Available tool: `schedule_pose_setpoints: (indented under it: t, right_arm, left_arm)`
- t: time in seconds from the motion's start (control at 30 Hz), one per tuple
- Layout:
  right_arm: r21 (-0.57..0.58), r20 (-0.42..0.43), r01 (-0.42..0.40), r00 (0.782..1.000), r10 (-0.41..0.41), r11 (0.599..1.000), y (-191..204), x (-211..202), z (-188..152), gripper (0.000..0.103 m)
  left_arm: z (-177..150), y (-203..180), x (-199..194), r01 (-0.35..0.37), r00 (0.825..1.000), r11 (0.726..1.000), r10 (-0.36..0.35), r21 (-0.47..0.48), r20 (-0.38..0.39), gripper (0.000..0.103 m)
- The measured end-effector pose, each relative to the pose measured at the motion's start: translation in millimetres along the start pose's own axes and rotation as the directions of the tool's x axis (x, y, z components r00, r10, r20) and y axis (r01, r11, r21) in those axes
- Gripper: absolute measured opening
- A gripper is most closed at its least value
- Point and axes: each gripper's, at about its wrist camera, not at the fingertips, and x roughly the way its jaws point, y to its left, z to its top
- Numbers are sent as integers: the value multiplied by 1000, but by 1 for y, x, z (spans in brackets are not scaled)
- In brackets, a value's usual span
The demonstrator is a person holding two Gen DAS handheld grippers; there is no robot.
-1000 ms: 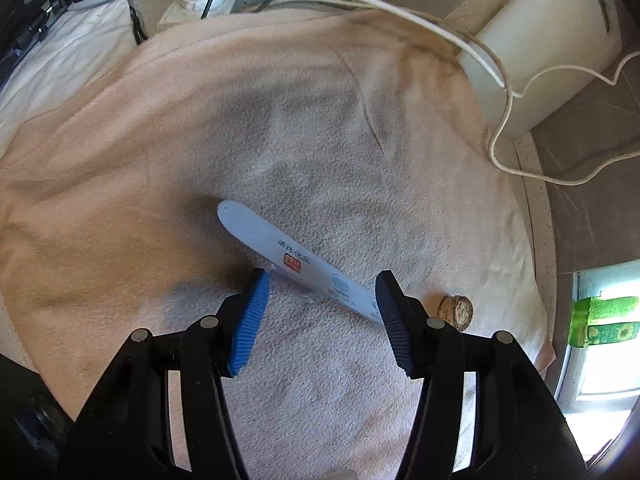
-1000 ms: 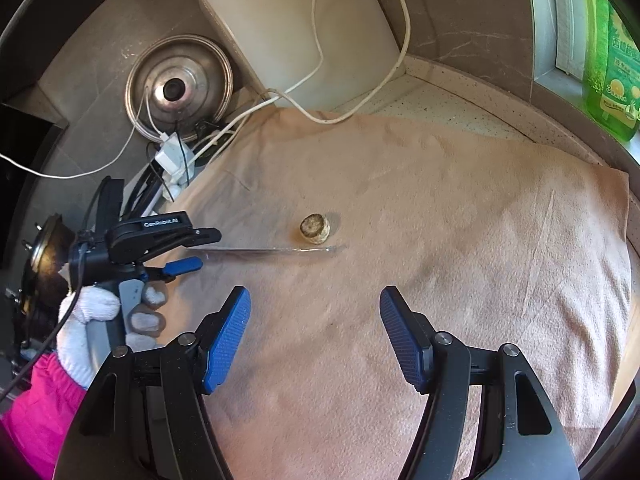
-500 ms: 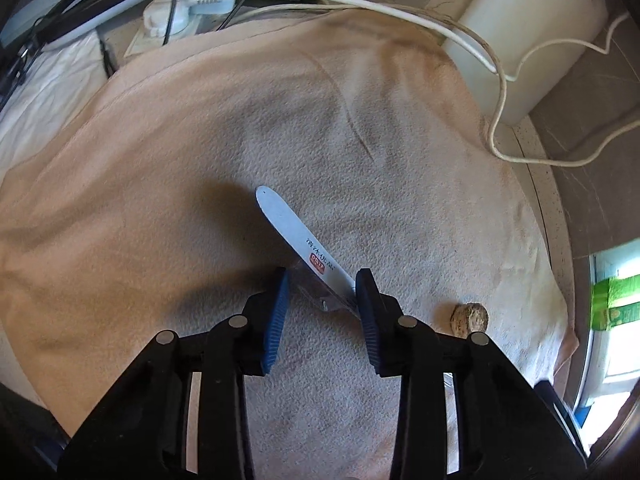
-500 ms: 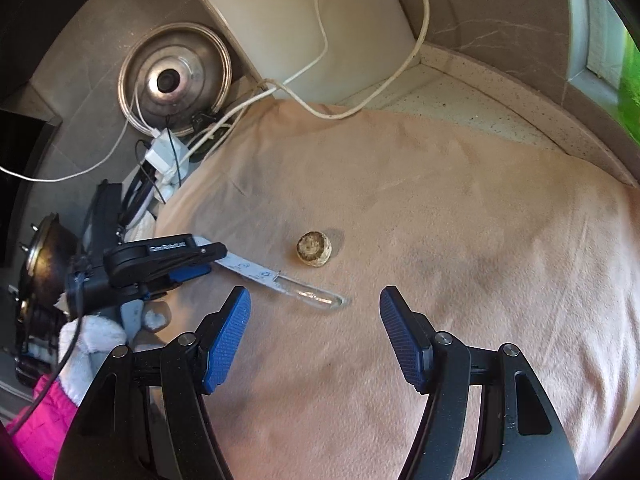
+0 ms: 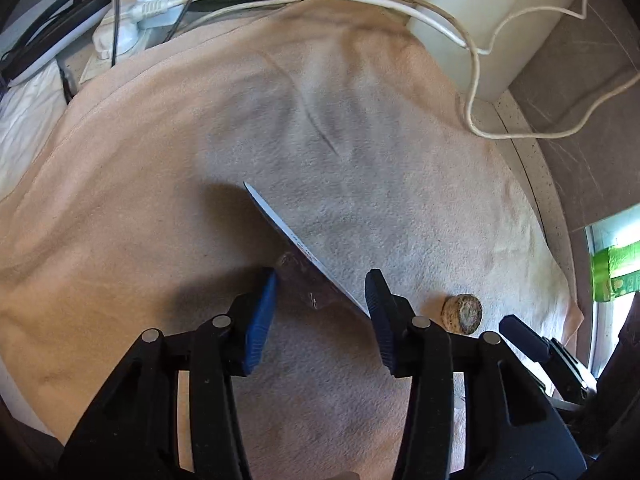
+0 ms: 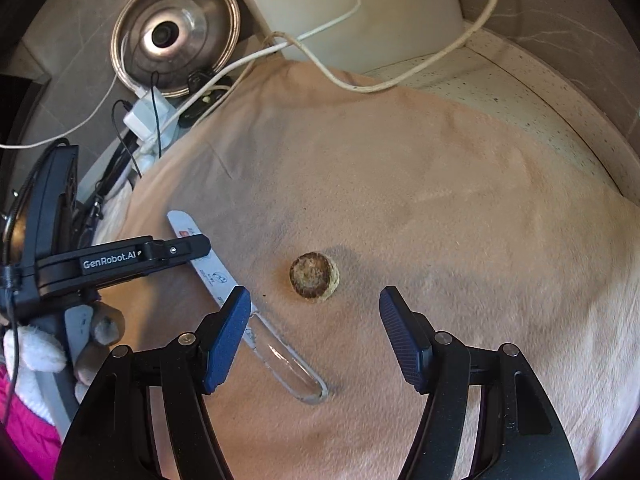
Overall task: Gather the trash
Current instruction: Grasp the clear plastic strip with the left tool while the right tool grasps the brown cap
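One wrapper [image 5: 296, 248] between opening left gripper [image 5: 320, 304] jaws.

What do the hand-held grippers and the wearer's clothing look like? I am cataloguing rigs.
Both the left hand-held gripper and the right hand-held gripper have black plastic frames with silver rivets and blue ribbed fingertip pads. White GenRobot.AI lettering, black cable, white fuzzy glove, pink sleeve.

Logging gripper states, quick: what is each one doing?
Left gripper: jaws opening, toothbrush package between them.
Right gripper: open, empty.
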Motion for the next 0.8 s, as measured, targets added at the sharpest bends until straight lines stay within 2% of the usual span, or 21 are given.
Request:
schedule_pose_setpoints:
  t: [0.03,0.1,0.2,0.33,0.37,0.47,0.5,0.8]
  right_arm:
    - [-11,-4,1,1000,-1,1000,1,2,1,65]
    - [-29,-15,7,1000,-7,1000,3,7,3,62]
    - [-48,-33,9,999,-11,999,6,16,8,56]
    - [-85,-52,39,998,-44,996,11,29,11,56]
    - [-97,-54,52,997,-57,994,13,32,11,53]
    - [-128,-59,104,992,-112,986,17,41,11,32]
    - [-133,-53,113,991,-121,985,18,41,12,30]
    - [-78,-11,82,996,-83,994,13,18,3,30]
  left_arm:
    - [-1,-3,1,-14,1000,1000,14,11,12,45]
    - [-1,-4,2,-17,1000,1000,17,11,24,34]
    - [3,2,3,18,1000,1000,-18,-18,18,28]
    - [3,12,-4,38,999,999,-38,-13,9,24]
    - [3,13,-7,42,999,999,-42,-10,10,23]
    - [1,17,-16,56,998,998,-57,10,16,17]
    - [0,18,-19,61,998,998,-61,20,21,16]
    - [-10,25,-42,79,996,995,-82,68,42,15]
